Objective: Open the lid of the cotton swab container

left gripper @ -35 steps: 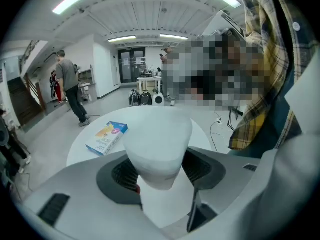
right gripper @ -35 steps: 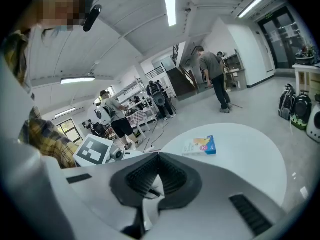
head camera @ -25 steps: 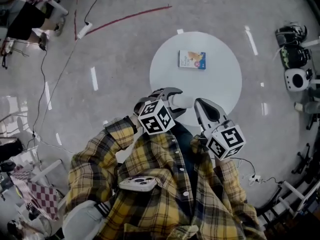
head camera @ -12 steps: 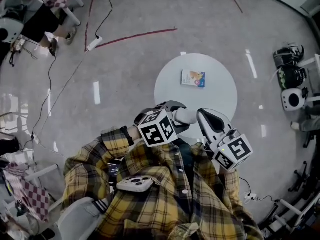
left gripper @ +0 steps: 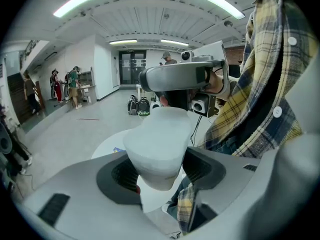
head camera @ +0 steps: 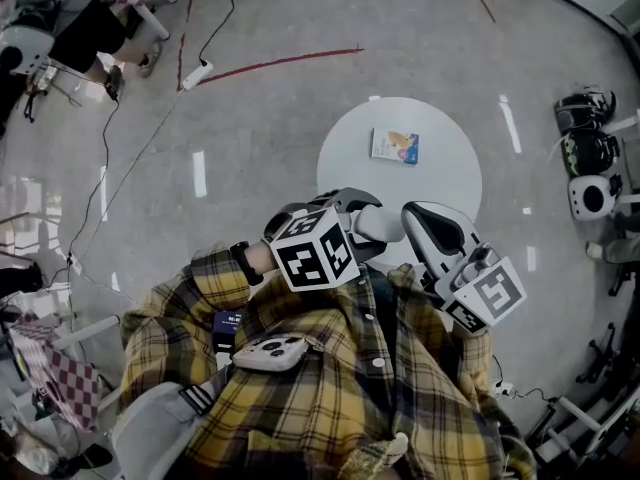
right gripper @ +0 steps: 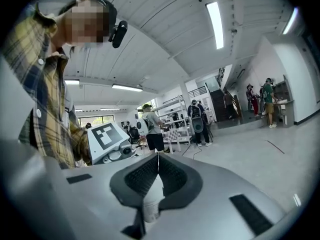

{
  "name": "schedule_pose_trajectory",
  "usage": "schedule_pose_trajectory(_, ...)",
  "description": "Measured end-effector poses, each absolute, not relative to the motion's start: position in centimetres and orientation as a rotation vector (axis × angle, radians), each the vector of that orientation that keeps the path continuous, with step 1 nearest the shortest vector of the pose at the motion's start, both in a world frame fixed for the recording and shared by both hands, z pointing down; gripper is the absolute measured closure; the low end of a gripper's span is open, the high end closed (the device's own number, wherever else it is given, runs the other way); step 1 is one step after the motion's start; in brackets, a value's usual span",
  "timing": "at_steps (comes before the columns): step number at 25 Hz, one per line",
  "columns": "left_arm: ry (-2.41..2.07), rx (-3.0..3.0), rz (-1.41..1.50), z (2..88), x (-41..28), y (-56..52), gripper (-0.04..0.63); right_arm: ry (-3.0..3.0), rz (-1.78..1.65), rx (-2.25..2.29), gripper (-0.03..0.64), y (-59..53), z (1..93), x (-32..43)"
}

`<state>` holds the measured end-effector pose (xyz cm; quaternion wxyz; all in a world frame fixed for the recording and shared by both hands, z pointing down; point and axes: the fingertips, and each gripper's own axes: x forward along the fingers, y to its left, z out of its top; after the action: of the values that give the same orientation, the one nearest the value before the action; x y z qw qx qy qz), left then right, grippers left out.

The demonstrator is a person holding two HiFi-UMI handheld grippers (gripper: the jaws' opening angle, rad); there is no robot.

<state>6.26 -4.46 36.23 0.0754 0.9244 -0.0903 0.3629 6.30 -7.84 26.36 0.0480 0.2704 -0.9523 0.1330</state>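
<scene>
The cotton swab container (head camera: 380, 223), a white rounded tub, is held in the air above my lap, off the table. My left gripper (head camera: 352, 226) is shut on it, one wide-set jaw on each side. In the left gripper view the container (left gripper: 162, 134) fills the gap of that gripper (left gripper: 160, 168). My right gripper (head camera: 413, 214) points at the container's far end from the right, its tip next to it. Its jaws (right gripper: 158, 166) are shut with the pads together, and I cannot tell whether they touch the lid. The lid's seam is not visible.
A round white table (head camera: 440, 183) stands ahead of me with a small printed box (head camera: 395, 146) on it. Cables and a red floor line run at the upper left. Equipment sits on the floor at the right edge. A phone (head camera: 268, 352) hangs on my chest.
Both grippers and the container have stayed together and drifted slightly right in the head view. The view itself has shifted over the table. Neither grip has changed.
</scene>
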Motion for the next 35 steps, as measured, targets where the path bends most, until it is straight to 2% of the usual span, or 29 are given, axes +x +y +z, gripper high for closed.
schedule_pose_trajectory(16,-0.249,2.789,1.107,35.3,5.6,-4.2,0.324,-2.973,0.363,0.67,0.595,-7.0,24.6,4.9)
schedule_pose_trajectory(19,-0.23,2.797,1.123,35.1,5.6,-4.4,0.324,-2.982,0.351,0.628,0.501,-6.9,24.1,5.0)
schedule_pose_trajectory(25,-0.166,2.811,1.153,34.7,5.4,-3.9,0.324,-2.942,0.296,0.472,0.377,-5.8,24.5,3.7)
schedule_pose_trajectory(35,-0.121,2.812,1.135,34.2,6.2,-2.9,0.324,-2.957,0.23,0.336,0.342,-4.3,24.4,2.1)
